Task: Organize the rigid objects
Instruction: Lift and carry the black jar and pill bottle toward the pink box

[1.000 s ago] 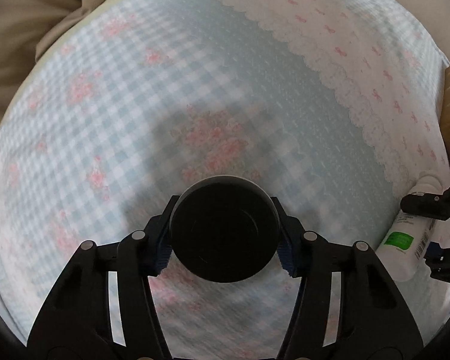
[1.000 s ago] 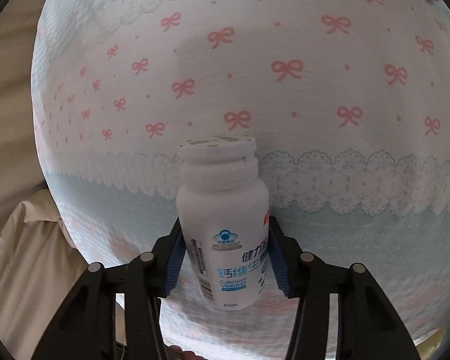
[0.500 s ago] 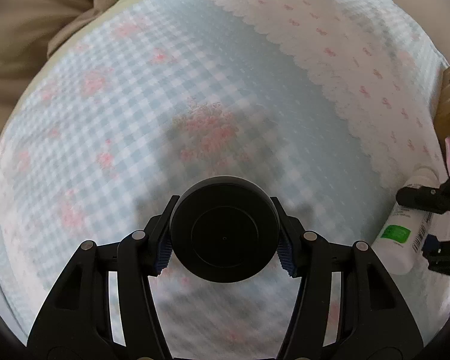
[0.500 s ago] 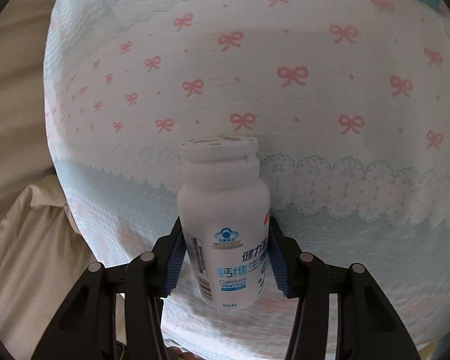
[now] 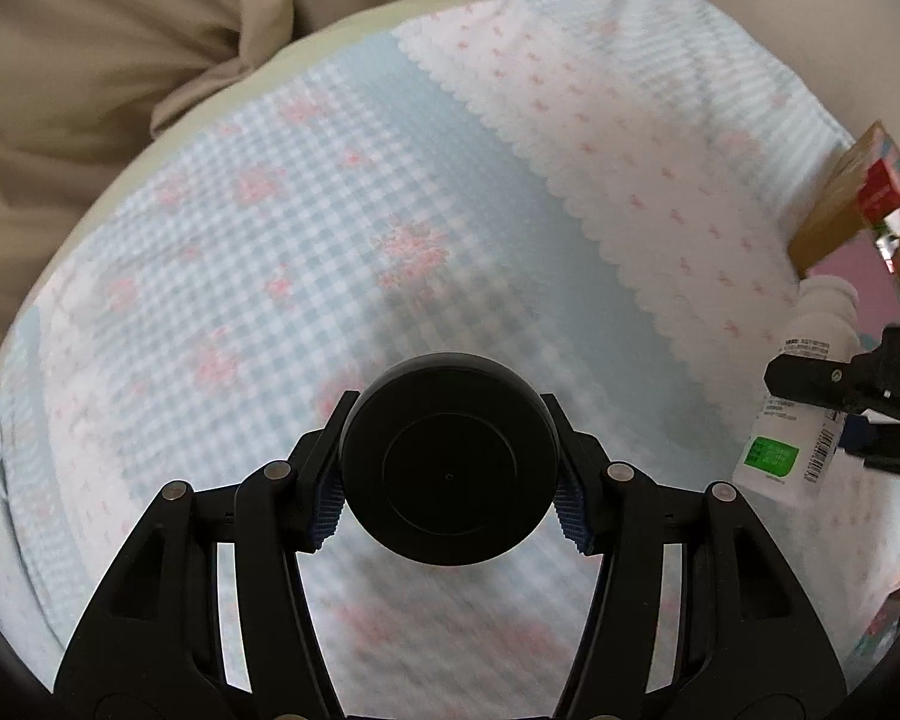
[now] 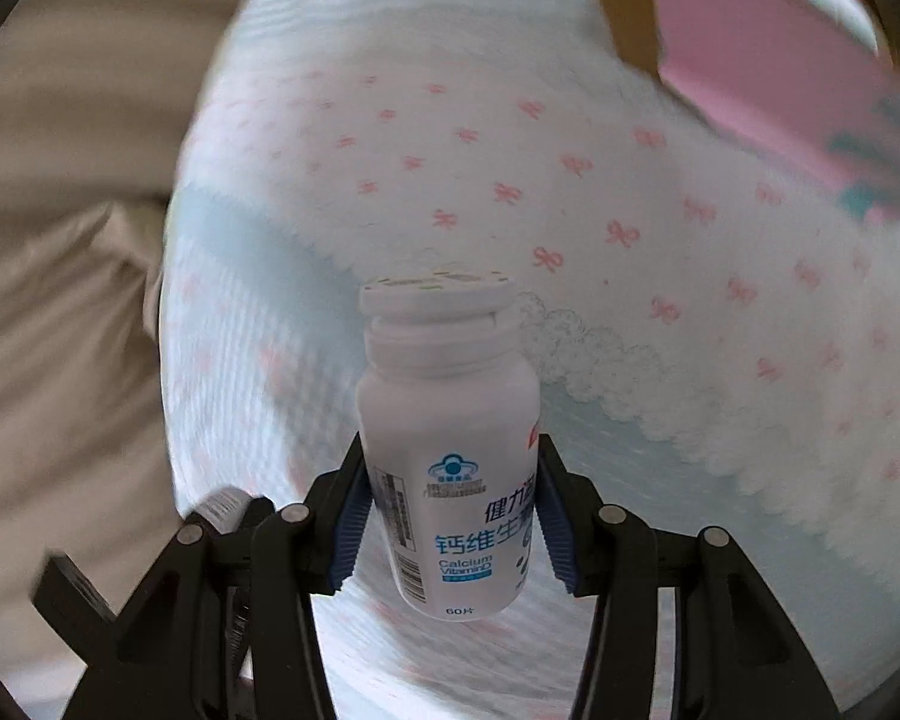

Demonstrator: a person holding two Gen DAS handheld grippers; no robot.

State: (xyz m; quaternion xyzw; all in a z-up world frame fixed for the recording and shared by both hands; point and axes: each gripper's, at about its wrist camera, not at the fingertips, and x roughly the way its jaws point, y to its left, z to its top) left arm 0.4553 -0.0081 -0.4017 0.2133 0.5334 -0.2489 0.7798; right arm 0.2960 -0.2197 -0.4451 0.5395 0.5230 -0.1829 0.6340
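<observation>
My left gripper [image 5: 450, 495] is shut on a round black container [image 5: 449, 459], its flat end facing the camera, held above the quilt. My right gripper [image 6: 447, 531] is shut on a white calcium vitamin bottle [image 6: 450, 450], cap pointing away, also held above the quilt. In the left wrist view the same bottle [image 5: 795, 405] and the right gripper's fingers [image 5: 810, 381] show at the right edge. A cardboard box with a pink inside [image 6: 768, 54] lies at the far right; it also shows in the left wrist view [image 5: 840, 210].
A quilt, blue gingham with pink flowers [image 5: 330, 252] and white with pink bows [image 6: 510, 180], covers the surface. Beige fabric [image 5: 90, 60] lies to the left. A red item [image 5: 882, 195] sits in the box.
Both grippers have lifted and swung toward the right with their objects. The cardboard box has come into both views. Both grips are unchanged.
</observation>
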